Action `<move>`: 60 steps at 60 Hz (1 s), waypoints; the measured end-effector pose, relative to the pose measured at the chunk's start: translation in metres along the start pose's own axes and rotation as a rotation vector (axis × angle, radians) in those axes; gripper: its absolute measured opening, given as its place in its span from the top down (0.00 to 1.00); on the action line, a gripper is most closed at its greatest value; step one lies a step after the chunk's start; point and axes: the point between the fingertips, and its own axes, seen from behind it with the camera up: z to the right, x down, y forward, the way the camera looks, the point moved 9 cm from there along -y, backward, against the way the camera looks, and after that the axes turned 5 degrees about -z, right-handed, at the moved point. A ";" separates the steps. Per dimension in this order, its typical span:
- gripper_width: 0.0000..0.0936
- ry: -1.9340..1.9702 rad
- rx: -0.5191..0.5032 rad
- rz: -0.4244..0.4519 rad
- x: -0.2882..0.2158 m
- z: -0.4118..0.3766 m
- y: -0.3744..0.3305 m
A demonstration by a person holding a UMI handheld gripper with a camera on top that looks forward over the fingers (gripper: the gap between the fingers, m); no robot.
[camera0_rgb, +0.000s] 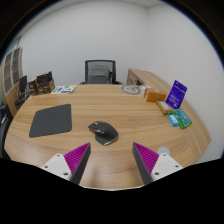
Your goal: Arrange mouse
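A dark grey computer mouse (103,132) lies on the wooden table (130,115), just ahead of the gap between my fingers. A dark grey mouse mat (51,121) lies flat on the table to the left of the mouse, apart from it. My gripper (112,159) is open and empty, held above the table's near edge, its magenta pads (76,157) wide apart. Nothing stands between the fingers.
A black office chair (99,72) stands behind the table's far side. A purple box (177,95) and a teal packet (181,119) sit at the right. Papers (63,89) and a round object (131,89) lie at the far side. Framed items (43,82) stand at the left.
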 end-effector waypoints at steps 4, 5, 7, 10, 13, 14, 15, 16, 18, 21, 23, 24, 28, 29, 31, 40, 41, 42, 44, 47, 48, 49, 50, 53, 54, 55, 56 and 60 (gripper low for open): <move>0.08 -0.009 -0.014 -0.005 -0.003 0.000 0.017; 0.08 -0.012 -0.017 -0.007 -0.003 0.000 0.021; 0.08 -0.016 -0.024 -0.011 -0.005 0.000 0.028; 0.08 -0.028 -0.032 -0.016 -0.006 -0.002 0.040; 0.08 -0.037 -0.042 -0.019 -0.009 -0.004 0.050; 0.08 -0.041 -0.043 -0.020 -0.010 -0.004 0.054; 0.08 -0.043 -0.044 -0.020 -0.011 -0.004 0.057; 0.08 -0.046 -0.045 -0.023 -0.011 -0.004 0.061; 0.08 -0.052 -0.050 -0.028 -0.012 -0.005 0.068; 0.08 -0.061 -0.053 -0.032 -0.014 -0.006 0.079; 0.08 -0.066 -0.053 -0.037 -0.015 -0.006 0.086; 0.08 -0.069 -0.053 -0.040 -0.016 -0.006 0.089; 0.08 -0.071 -0.055 -0.048 -0.018 -0.005 0.103; 0.08 -0.072 -0.055 -0.050 -0.018 -0.005 0.106; 0.08 -0.070 -0.056 -0.057 -0.019 -0.005 0.113; 0.08 -0.064 -0.081 -0.064 -0.027 -0.006 0.134; 0.08 -0.061 -0.085 -0.067 -0.027 -0.005 0.136; 0.08 -0.058 -0.088 -0.066 -0.029 -0.005 0.138; 0.08 -0.056 -0.092 -0.063 -0.032 -0.005 0.142; 0.08 -0.056 -0.092 -0.057 -0.037 -0.003 0.148; 0.08 -0.055 -0.090 -0.054 -0.038 -0.005 0.150; 0.08 -0.052 -0.090 -0.053 -0.040 -0.004 0.151; 0.08 -0.048 -0.088 -0.053 -0.041 -0.004 0.154; 0.08 -0.041 -0.090 -0.056 -0.045 -0.002 0.159; 0.08 -0.038 -0.089 -0.057 -0.047 -0.002 0.160; 0.08 -0.033 -0.089 -0.057 -0.049 -0.001 0.162; 0.08 -0.029 -0.087 -0.058 -0.050 0.000 0.164; 0.08 -0.021 -0.085 -0.059 -0.055 0.001 0.172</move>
